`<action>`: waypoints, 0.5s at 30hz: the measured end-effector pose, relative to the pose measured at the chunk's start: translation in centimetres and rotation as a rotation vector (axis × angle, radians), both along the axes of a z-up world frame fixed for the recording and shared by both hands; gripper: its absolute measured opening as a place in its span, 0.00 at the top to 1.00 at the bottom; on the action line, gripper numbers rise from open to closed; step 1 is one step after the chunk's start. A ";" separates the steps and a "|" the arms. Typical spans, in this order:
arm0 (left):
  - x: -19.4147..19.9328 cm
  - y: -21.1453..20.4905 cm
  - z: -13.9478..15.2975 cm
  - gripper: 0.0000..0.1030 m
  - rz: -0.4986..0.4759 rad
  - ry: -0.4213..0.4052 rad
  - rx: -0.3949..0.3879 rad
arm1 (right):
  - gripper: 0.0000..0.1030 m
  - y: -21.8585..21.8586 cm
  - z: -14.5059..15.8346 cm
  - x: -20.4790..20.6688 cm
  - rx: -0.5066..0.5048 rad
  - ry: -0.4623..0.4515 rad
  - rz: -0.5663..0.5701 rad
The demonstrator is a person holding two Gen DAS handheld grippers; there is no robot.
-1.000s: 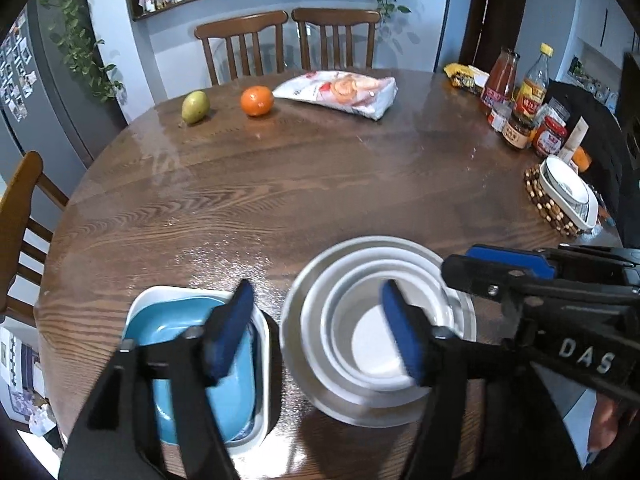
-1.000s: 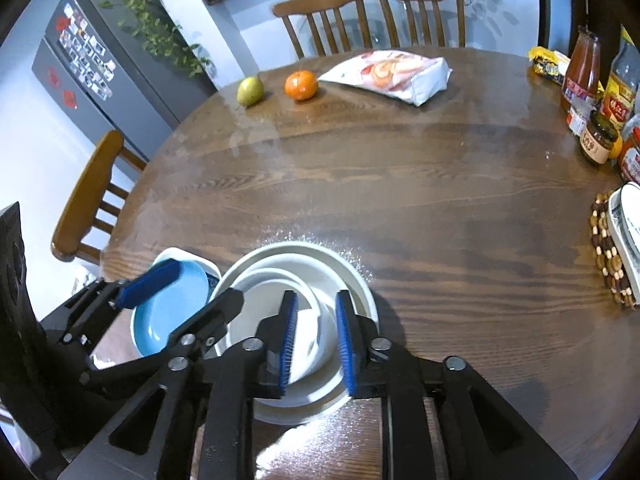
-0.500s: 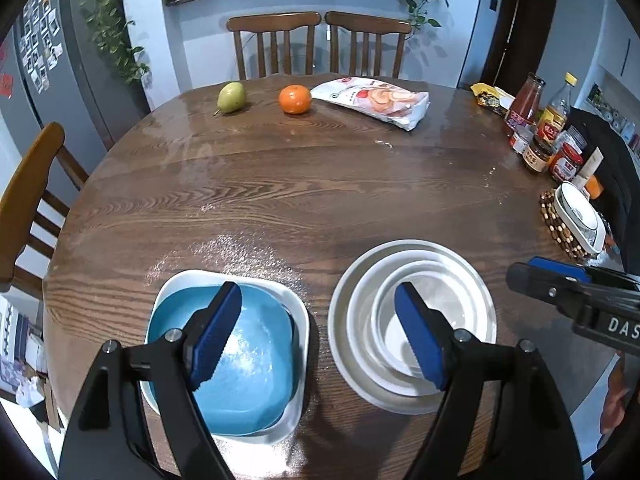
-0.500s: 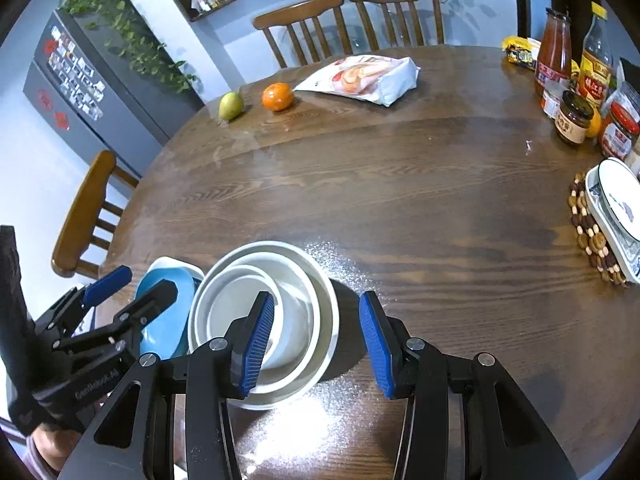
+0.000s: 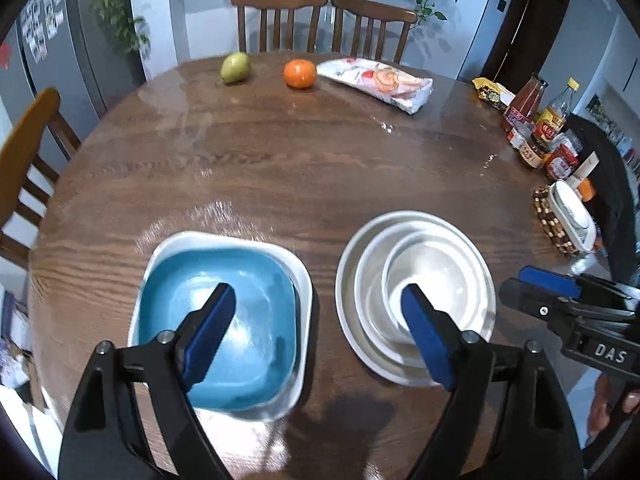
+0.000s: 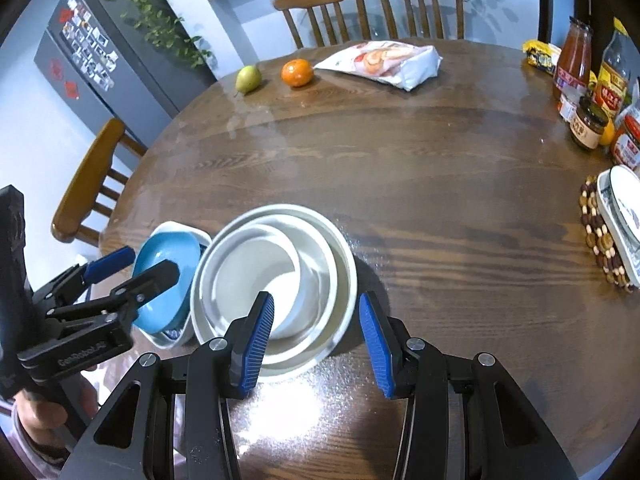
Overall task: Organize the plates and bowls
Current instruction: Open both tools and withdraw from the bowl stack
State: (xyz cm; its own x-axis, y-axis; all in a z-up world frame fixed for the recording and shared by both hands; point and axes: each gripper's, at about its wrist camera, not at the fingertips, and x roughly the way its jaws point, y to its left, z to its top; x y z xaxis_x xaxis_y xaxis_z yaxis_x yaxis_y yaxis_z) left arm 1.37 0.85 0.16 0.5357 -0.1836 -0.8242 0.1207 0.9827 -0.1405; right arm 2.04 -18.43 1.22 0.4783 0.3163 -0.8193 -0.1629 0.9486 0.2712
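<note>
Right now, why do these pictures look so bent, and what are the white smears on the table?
Left wrist view: a fisheye lens bows the round wooden table and blackens the corners; pale glare sits beside the blue square bowl, and the far chairs look soft. Right wrist view: same bending, a bright light reflection in front of the stacked white bowls.

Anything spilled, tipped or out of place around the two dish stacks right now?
Nothing looks spilled or broken. One oddity: in the nested round white bowls, the innermost bowl sits off-centre, pushed toward the blue square dish rather than concentric. The pale patches on the wooden table look like glare.
</note>
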 end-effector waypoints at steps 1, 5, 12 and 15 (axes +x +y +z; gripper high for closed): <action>0.0 0.5 -0.2 0.16 0.005 0.017 -0.032 | 0.56 -0.2 -0.2 -0.1 0.004 0.007 -0.002; -0.1 1.5 -0.7 0.16 0.035 0.054 -0.071 | 0.56 -1.1 -1.0 -0.3 0.029 0.034 -0.027; 1.0 2.8 -2.1 0.17 0.089 0.149 -0.075 | 0.56 -3.5 -3.1 0.3 0.177 0.131 -0.116; 1.3 2.5 -2.5 0.17 0.077 0.166 -0.060 | 0.56 -4.0 -3.9 0.6 0.185 0.152 -0.146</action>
